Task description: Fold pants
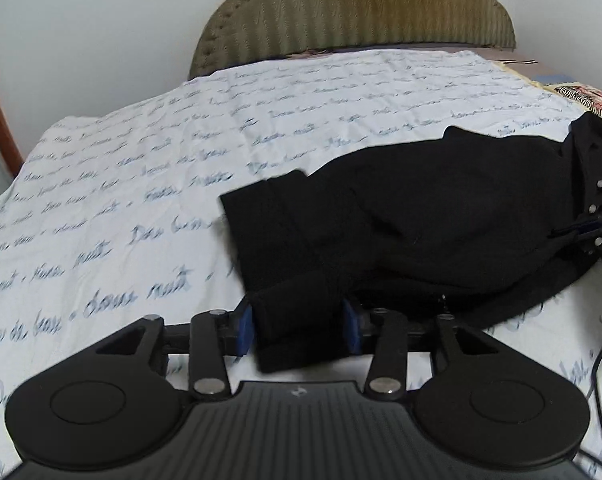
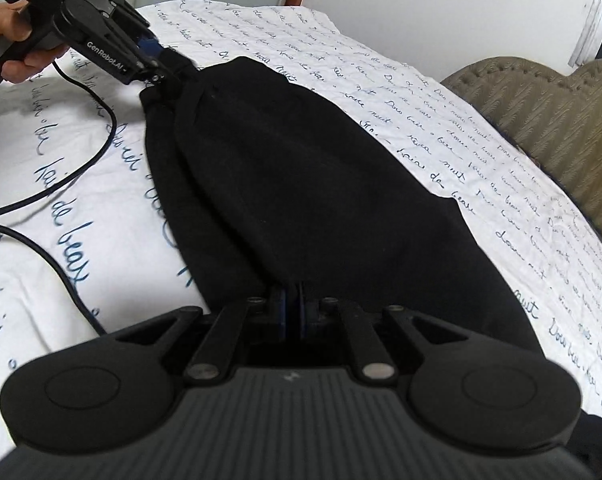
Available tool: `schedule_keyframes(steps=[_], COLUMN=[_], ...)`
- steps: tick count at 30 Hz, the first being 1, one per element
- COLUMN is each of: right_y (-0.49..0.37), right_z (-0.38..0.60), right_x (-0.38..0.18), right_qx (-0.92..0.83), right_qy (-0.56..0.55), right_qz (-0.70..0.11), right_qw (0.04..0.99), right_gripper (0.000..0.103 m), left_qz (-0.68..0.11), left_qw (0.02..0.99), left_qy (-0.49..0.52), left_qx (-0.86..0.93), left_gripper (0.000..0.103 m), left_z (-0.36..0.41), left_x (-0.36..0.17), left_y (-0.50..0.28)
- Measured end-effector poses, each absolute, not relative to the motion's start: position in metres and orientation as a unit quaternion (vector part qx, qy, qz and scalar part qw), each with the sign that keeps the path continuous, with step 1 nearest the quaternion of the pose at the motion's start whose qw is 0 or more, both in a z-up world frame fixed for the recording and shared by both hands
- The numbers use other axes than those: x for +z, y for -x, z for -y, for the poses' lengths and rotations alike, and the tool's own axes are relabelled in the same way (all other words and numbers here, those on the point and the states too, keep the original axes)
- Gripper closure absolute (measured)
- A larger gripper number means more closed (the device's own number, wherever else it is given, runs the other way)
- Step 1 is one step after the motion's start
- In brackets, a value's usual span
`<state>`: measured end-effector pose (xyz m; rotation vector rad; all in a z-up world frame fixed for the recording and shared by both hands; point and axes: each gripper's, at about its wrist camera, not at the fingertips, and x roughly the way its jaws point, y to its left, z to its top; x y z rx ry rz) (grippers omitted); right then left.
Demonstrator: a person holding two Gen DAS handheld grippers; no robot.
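Left gripper [image 1: 299, 326] sitting lower centre, jaws parted around cuff of black fabric pants [image 1: 401, 216], releasing fold; right gripper [image 2: 292, 306] pinching other end, keeping pants stretched across white script-printed bedsheet [image 1: 141, 160].

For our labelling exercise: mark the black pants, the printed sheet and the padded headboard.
black pants [image 2: 301, 168], right wrist view, middle of the cloth
printed sheet [image 1: 113, 184], left wrist view, bare area
padded headboard [image 1: 353, 12], left wrist view, centre

Bed with white sheet [image 1: 149, 160] printed in blue handwriting, black pants [image 1: 401, 216] lying across it toward three o'clock, black cable [image 2: 73, 184] at nine o'clock
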<state>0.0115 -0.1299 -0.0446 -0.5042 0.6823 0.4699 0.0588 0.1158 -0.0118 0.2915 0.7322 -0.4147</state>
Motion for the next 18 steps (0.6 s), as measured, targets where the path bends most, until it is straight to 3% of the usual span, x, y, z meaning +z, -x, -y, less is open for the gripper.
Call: schedule_keyframes(steps=[2, 5, 6, 7, 9, 12, 15, 16, 18], right_y=[-0.012, -0.006, -0.001, 0.005, 0.023, 0.035, 0.034, 0.032, 0.029], right_z=[0.129, 0.128, 0.13, 0.132, 0.14, 0.158, 0.196, 0.213, 0.251], right_x=[-0.047, -0.047, -0.042, -0.038, -0.031, -0.023, -0.018, -0.015, -0.011], right_qx=[0.225, 0.196, 0.19, 0.189, 0.193, 0.17, 0.105, 0.072, 0.015], right_qy=[0.246, 0.265, 0.265, 0.263, 0.259, 0.247, 0.171, 0.133, 0.047], right_qz=[-0.331, -0.311, -0.304, -0.293, -0.274, -0.273, -0.283, -0.283, -0.291], right_qw=[0.883, 0.891, 0.895, 0.899, 0.906, 0.914, 0.938, 0.947, 0.956], right_gripper=[0.087, 0.065, 0.053, 0.033, 0.014, 0.014, 0.005, 0.0, 0.0], left_qz=[-0.364, -0.356, -0.351, -0.349, -0.353, -0.348, -0.322, -0.312, -0.295], left_qw=[0.9, 0.905, 0.907, 0.907, 0.905, 0.906, 0.92, 0.925, 0.931], left_qy=[-0.137, -0.153, -0.166, -0.181, -0.205, -0.211, -0.182, -0.169, -0.146], left_qx=[-0.195, -0.176, -0.167, -0.152, -0.12, -0.113, -0.127, -0.139, -0.158], left_gripper=[0.06, 0.06, 0.059, 0.05, 0.043, 0.043, 0.043, 0.038, 0.025], left_z=[-0.122, -0.12, -0.119, -0.119, -0.123, -0.127, -0.113, -0.104, -0.079], left_x=[-0.01, -0.001, 0.003, 0.006, 0.008, 0.013, 0.026, 0.03, 0.035], left_y=[-0.055, -0.047, -0.045, -0.042, -0.039, -0.03, -0.027, -0.027, -0.03])
